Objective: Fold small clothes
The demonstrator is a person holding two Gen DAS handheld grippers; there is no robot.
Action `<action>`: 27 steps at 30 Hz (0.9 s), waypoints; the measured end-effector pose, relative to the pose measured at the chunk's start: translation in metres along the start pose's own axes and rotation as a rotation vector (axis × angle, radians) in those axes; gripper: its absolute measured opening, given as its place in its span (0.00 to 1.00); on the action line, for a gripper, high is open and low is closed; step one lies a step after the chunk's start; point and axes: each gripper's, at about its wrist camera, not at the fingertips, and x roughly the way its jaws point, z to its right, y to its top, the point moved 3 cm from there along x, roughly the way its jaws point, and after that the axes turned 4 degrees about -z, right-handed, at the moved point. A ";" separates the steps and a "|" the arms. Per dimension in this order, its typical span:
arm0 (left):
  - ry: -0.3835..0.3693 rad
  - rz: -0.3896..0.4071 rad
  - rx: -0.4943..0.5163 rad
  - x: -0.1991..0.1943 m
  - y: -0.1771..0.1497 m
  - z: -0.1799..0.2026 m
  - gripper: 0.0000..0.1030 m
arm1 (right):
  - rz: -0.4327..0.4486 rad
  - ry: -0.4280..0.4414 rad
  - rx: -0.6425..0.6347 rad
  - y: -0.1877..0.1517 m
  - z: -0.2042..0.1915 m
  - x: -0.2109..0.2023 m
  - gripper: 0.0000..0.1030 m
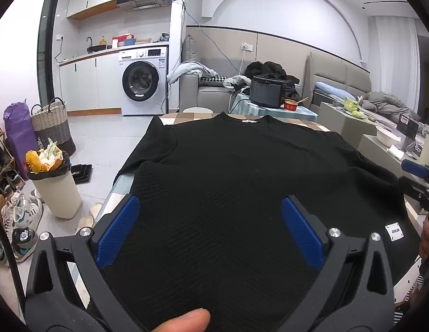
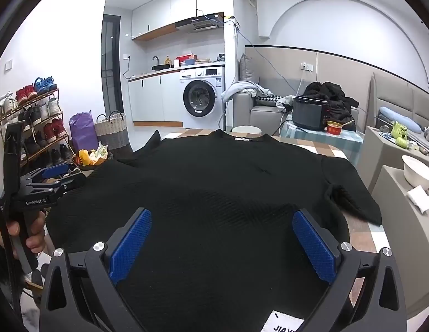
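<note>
A black knitted short-sleeved top [image 1: 228, 166] [image 2: 214, 182] lies spread flat on a checked table [image 1: 186, 116] [image 2: 336, 149], collar at the far edge, hem toward me. My left gripper [image 1: 210, 210] hovers open over the hem's left part, its blue pads [image 1: 119, 228] wide apart with only flat cloth beneath. My right gripper [image 2: 222, 224] hangs open over the hem's right part, blue pads [image 2: 315, 244] wide apart. Each gripper shows at the edge of the other's view: the right gripper [image 1: 419, 171] and the left gripper [image 2: 55, 170]. A white label [image 1: 393, 231] sits near the hem.
A full bin [image 1: 55, 185], a woven basket [image 1: 52, 124] and shoes stand on the floor left of the table. A shoe rack [image 2: 34, 127] lines the left wall. Beyond the table are a washing machine [image 2: 203, 102], a sofa with clothes, and a black oven [image 2: 310, 113]. A white bowl [image 2: 416, 170] sits at the right.
</note>
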 end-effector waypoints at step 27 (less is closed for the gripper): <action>-0.003 -0.003 0.042 -0.005 -0.007 0.016 0.99 | -0.012 -0.014 0.008 -0.002 0.005 0.002 1.00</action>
